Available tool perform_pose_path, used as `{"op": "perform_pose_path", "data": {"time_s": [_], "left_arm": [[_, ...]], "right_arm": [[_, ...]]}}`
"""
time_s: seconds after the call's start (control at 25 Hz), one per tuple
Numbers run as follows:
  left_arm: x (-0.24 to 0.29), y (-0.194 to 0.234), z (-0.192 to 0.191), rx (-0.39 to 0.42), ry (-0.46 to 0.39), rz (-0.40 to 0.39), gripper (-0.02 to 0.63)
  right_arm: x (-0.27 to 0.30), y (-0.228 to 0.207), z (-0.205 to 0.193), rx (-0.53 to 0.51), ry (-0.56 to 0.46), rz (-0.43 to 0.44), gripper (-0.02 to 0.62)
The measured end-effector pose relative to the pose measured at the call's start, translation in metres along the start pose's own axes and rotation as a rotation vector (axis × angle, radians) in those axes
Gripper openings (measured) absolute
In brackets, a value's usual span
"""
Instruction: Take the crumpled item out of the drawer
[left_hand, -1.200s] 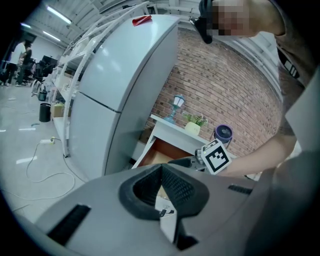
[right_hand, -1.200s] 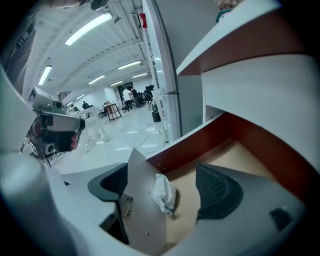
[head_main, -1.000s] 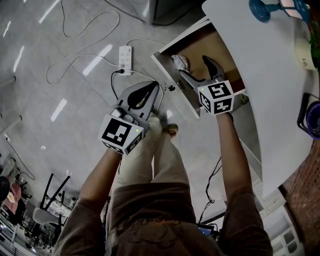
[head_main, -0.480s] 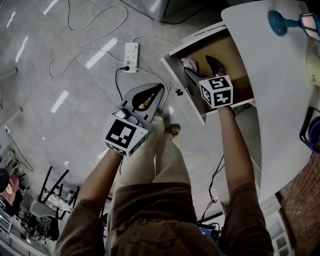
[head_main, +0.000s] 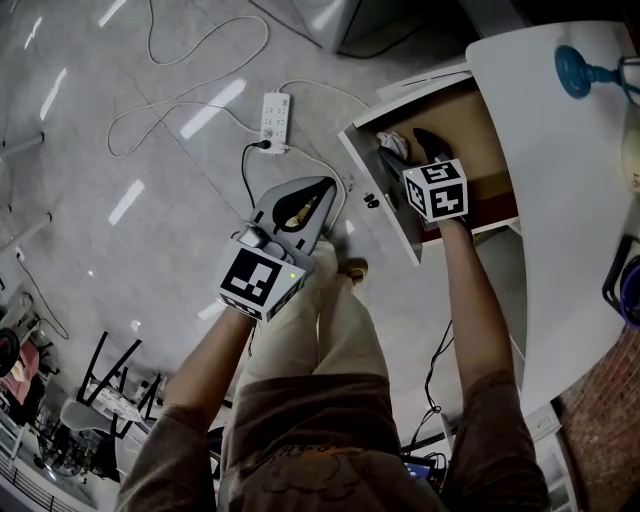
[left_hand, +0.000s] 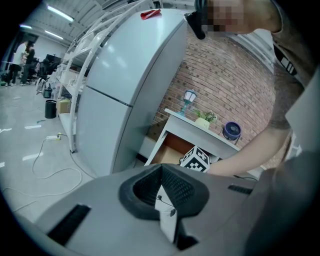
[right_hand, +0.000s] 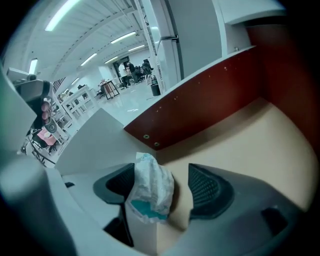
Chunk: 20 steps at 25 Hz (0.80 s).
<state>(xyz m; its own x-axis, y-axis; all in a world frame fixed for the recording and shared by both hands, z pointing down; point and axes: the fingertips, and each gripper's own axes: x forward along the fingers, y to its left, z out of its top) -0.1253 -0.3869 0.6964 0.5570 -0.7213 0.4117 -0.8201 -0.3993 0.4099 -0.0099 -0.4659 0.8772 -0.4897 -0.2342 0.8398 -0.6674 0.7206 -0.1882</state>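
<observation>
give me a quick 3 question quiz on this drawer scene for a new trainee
1. Choose one: where is the crumpled item? a) on a shelf b) in the drawer, between the jaws of the right gripper c) on the white tabletop
2. True or false: the left gripper is outside the drawer, jaws together.
3. Name the white thing lying on the floor beyond the left gripper.

Key
1. b; the right gripper's jaws are closing round the crumpled item, and one pad is not yet on it.
2. True.
3. A power strip.
</observation>
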Motion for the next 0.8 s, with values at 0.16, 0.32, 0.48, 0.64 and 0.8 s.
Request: {"op": "perform_pose_path", "data": {"time_s": [0.16, 0.32, 0.48, 0.64, 0.8], "left_arm": [[0.001, -0.002, 0.001, -0.019, 0.000, -0.005, 0.006], [0.001, -0.006, 0.000, -0.032, -0.002, -0.010, 0.006], [0.003, -0.009, -0.004, -0.032, -0.002, -0.016, 0.006], [0.000, -0.009, -0.004, -0.035, -0.007, -0.009, 0.006], [0.000, -0.008, -0.004, -0.042, -0.012, -0.002, 0.006]], "right_arm": [[0.003, -0.002, 0.001, 0.016, -0.004, -0.006, 0.323], [0.007, 0.000, 0.000, 0.022, 0.008, -0.001, 0.280], [0.012, 0.001, -0.003, 0.035, 0.016, -0.007, 0.228], [0.011, 0.001, -0.004, 0.052, 0.016, -0.016, 0.212], [0.012, 0.005, -0.005, 0.023, 0.025, -0.018, 0.185]]}}
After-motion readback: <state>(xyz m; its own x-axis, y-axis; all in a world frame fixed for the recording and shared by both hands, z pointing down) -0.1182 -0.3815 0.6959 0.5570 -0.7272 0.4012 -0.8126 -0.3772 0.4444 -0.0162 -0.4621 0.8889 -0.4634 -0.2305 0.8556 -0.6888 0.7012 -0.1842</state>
